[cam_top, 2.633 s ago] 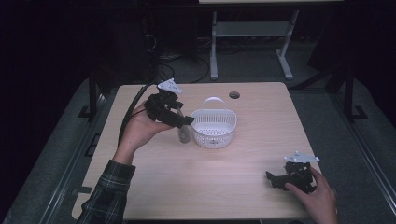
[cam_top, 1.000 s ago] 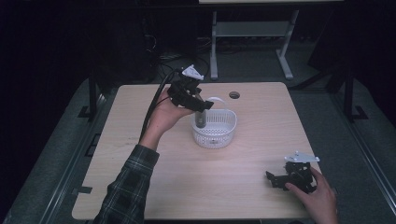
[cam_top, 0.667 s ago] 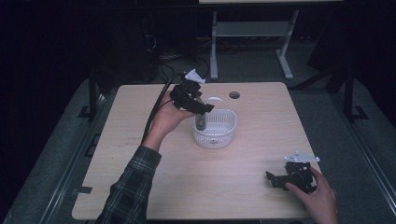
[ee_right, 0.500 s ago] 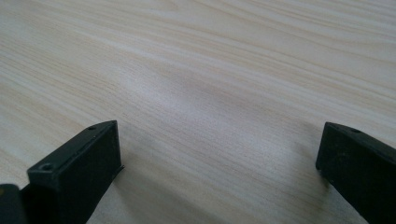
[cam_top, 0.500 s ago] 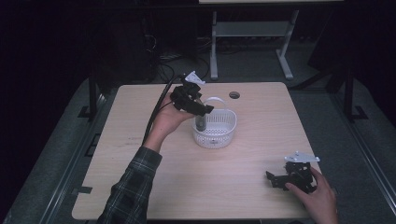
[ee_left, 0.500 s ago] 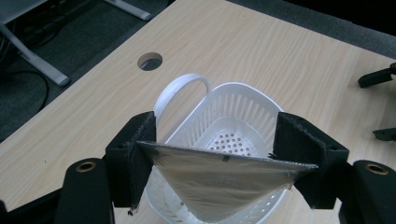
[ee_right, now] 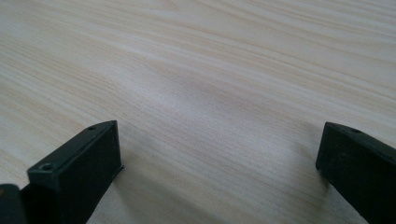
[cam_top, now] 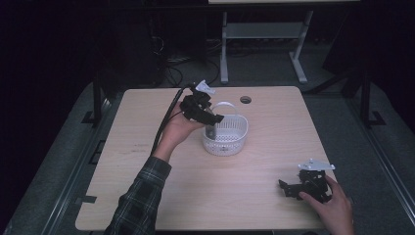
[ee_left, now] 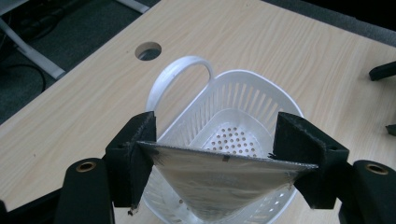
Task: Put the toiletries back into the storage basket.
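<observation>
A white perforated plastic basket [cam_top: 227, 137] with a hoop handle [ee_left: 180, 77] stands near the middle of the wooden table [cam_top: 147, 191]. My left gripper [cam_top: 211, 122] hangs over the basket's left rim, shut on a flat silver foil pouch [ee_left: 219, 179] whose lower end points down into the basket [ee_left: 243, 121]. The pouch [cam_top: 211, 131] shows as a small grey shape at the rim. My right gripper [cam_top: 288, 188] rests on the table near the front right corner, held by a hand; its jaws stand wide open over bare wood [ee_right: 210, 116].
A round cable hole [cam_top: 245, 100] lies in the table behind the basket. A black cable [cam_top: 164, 125] trails from the left gripper across the table's left part. A white desk frame [cam_top: 264, 34] stands on the floor beyond the far edge.
My left gripper carried the silver pouch from the basket's left side up over its rim, then lowered it slightly toward the basket. The right gripper has stayed put.
</observation>
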